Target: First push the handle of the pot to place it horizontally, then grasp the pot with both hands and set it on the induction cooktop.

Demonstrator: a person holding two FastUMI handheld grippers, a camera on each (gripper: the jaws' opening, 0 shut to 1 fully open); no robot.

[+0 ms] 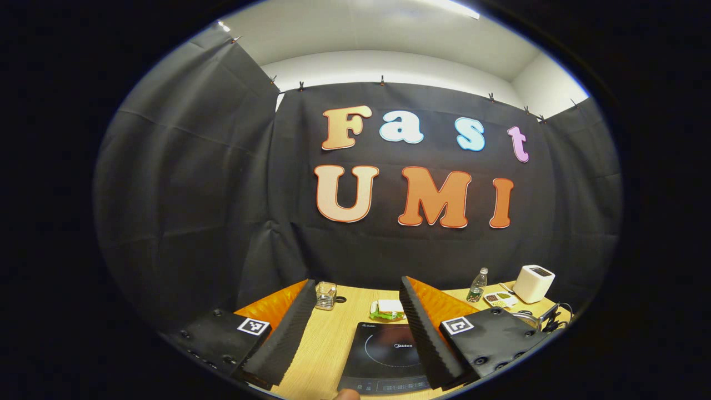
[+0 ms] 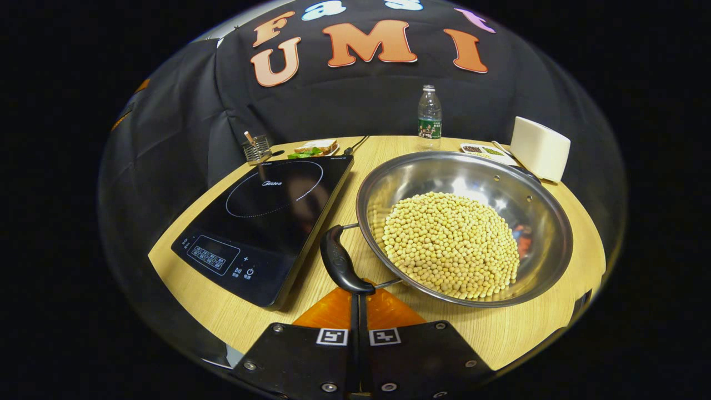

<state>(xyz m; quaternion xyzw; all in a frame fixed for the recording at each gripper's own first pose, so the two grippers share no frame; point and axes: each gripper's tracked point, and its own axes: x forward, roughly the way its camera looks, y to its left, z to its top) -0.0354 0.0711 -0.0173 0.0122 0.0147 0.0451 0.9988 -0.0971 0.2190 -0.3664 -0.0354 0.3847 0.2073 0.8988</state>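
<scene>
The pot (image 2: 466, 228), a wide steel pan heaped with pale round beans (image 2: 451, 244), sits on the wooden bench (image 2: 389, 147) just to the right of the induction cooktop (image 2: 266, 222) in the right gripper view. Its black handle (image 2: 340, 262) points toward the camera on the near-left side of the rim, lying close beside the cooktop's right edge. The right gripper (image 2: 357, 300) is pressed together with nothing between its fingers, and its tips sit right at the near end of the handle; actual contact cannot be told.

Behind the pot stand a water bottle (image 2: 429, 118), a white toaster (image 2: 540, 147) and a small tray of seeds (image 2: 482, 150). Behind the cooktop are a sandwich on a plate (image 2: 314, 149) and a glass holder (image 2: 256, 149).

In the left gripper view, the left gripper (image 1: 358, 328) is spread wide, empty, held above the bench with the cooktop (image 1: 386, 355) seen between its fingers.
</scene>
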